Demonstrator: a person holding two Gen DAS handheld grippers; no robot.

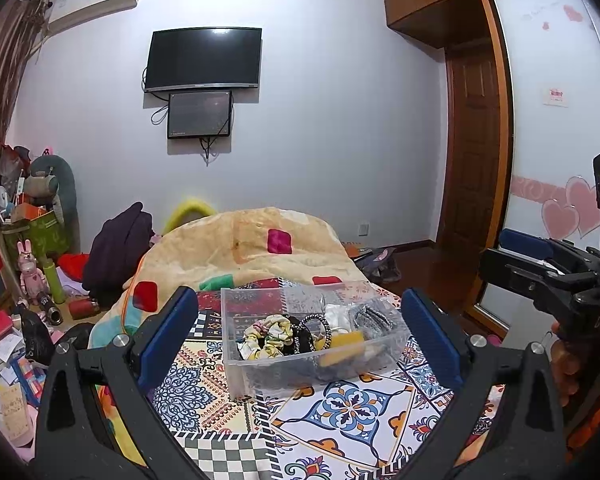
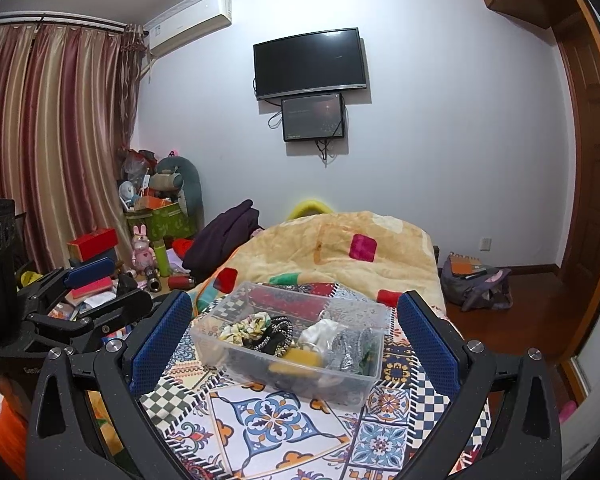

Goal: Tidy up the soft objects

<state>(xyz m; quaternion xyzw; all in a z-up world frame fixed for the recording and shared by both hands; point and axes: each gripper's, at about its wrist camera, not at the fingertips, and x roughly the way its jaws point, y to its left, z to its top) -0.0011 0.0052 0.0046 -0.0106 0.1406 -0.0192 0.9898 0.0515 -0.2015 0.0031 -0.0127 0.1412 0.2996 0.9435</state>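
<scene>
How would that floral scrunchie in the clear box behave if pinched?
The floral scrunchie looks ruffled and soft, so it would probably squash and flop. It lies against the dark hair ties, so one might snag and lift with it.

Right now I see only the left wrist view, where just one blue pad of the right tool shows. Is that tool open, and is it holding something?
Observer: The right wrist view shows both pads. The right tool is open and holds nothing. The clear box sits just ahead of its gap.
Operator: Thank you. On the right of my picture I see part of a dark bag. Is anything on it?
Observer: Yes. The bag lies on the wooden floor, and an orange notebook rests on top of it.
</scene>
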